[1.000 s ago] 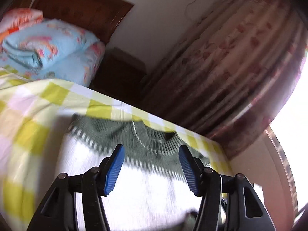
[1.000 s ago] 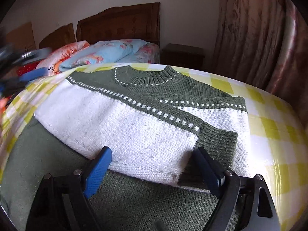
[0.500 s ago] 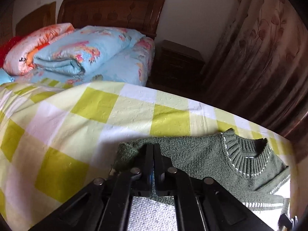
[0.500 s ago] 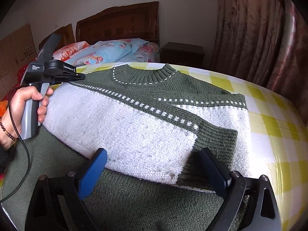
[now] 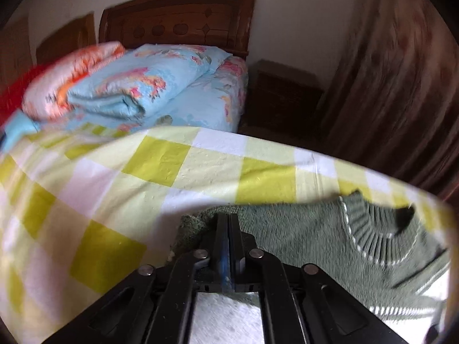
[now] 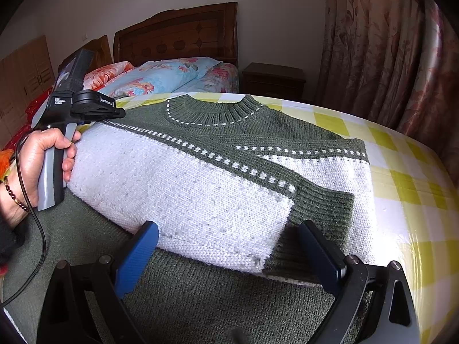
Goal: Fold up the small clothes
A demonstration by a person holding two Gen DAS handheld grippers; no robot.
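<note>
A green and white knit sweater (image 6: 200,177) lies on the yellow checked cloth (image 6: 401,172), its sleeve folded across the white body. In the left wrist view the sweater's green shoulder (image 5: 301,235) and ribbed collar (image 5: 373,229) show. My left gripper (image 5: 228,229) is shut on the sweater's shoulder edge; it also shows in the right wrist view (image 6: 120,112), held by a hand at the sweater's left shoulder. My right gripper (image 6: 229,246) is open, its blue pads either side of the folded sleeve's end, above the green hem.
A bed with blue floral bedding (image 5: 149,86) and a wooden headboard (image 6: 178,34) stands behind. A dark nightstand (image 6: 272,78) and floral curtains (image 6: 387,51) are at the back right. The table's far edge curves down at the right (image 6: 430,154).
My left gripper moved from the sweater's middle to its left shoulder and closed on the edge. The right gripper stayed open and barely moved.
</note>
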